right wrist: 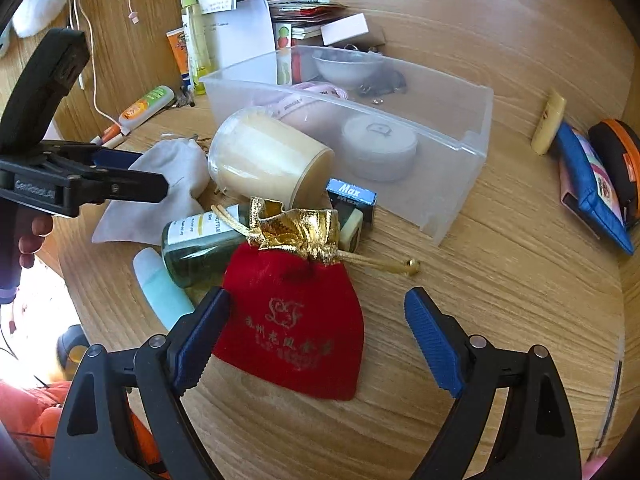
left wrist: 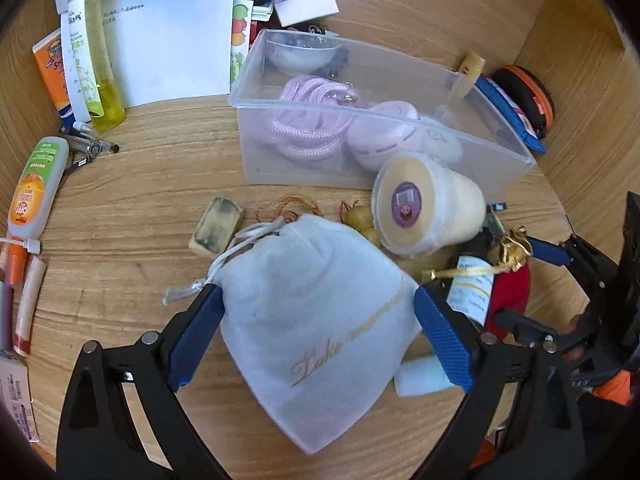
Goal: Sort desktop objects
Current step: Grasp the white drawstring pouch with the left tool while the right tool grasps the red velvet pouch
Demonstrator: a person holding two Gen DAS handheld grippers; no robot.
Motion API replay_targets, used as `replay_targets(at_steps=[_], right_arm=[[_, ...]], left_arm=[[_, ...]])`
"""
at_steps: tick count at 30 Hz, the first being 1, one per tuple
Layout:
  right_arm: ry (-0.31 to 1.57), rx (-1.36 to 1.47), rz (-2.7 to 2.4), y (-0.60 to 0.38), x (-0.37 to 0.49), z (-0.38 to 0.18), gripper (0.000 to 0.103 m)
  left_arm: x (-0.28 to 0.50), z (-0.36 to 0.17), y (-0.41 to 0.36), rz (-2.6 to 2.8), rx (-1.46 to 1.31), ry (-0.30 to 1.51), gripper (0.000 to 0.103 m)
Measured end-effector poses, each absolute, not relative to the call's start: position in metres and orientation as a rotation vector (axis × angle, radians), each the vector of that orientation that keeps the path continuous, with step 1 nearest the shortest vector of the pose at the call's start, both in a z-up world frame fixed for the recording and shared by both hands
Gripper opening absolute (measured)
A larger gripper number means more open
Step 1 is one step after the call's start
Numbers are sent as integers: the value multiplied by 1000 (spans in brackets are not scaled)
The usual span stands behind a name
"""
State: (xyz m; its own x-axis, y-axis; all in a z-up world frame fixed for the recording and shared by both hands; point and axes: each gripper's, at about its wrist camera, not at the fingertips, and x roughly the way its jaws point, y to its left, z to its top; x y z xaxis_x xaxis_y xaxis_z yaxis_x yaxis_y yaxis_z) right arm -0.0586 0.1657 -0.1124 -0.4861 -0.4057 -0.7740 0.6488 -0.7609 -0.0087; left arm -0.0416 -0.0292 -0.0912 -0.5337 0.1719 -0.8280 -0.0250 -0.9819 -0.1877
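My left gripper (left wrist: 318, 300) is open, its blue pads on either side of a white drawstring pouch (left wrist: 312, 312) lying on the wooden desk; the pouch also shows in the right wrist view (right wrist: 168, 184). My right gripper (right wrist: 316, 304) is open around a red velvet pouch with a gold top (right wrist: 296, 312). A clear plastic bin (left wrist: 400, 120) holds a pink cord (left wrist: 308, 120), a pink round case and a white bowl. A cream cup (left wrist: 424, 204) lies on its side in front of the bin.
A green glass bottle (right wrist: 200, 240), a pale blue tube (right wrist: 160, 288) and a blue Max box (right wrist: 352, 196) lie by the red pouch. An eraser block (left wrist: 218, 226), tubes and a yellow bottle (left wrist: 100, 60) sit left. Blue and orange pouches (right wrist: 592, 184) lie right.
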Motion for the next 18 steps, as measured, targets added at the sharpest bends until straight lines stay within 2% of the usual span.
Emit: replay_targets(at_steps=[6, 9, 11, 15, 18], right_arm=[[413, 1007, -2241, 164, -58, -111, 85], [384, 1012, -2225, 167, -60, -112, 79], [361, 1021, -2213, 169, -62, -114, 73], [323, 1051, -2177, 171, -68, -119, 45], [306, 1051, -2179, 175, -68, -121, 40]], left_arm=[[-54, -98, -23, 2661, -1481, -189, 101], [-59, -104, -21, 2670, -1492, -157, 101], [-62, -108, -22, 2667, -1507, -157, 102], [-63, -114, -17, 2676, -1516, -95, 102], [-62, -115, -14, 2689, -1506, -55, 102]])
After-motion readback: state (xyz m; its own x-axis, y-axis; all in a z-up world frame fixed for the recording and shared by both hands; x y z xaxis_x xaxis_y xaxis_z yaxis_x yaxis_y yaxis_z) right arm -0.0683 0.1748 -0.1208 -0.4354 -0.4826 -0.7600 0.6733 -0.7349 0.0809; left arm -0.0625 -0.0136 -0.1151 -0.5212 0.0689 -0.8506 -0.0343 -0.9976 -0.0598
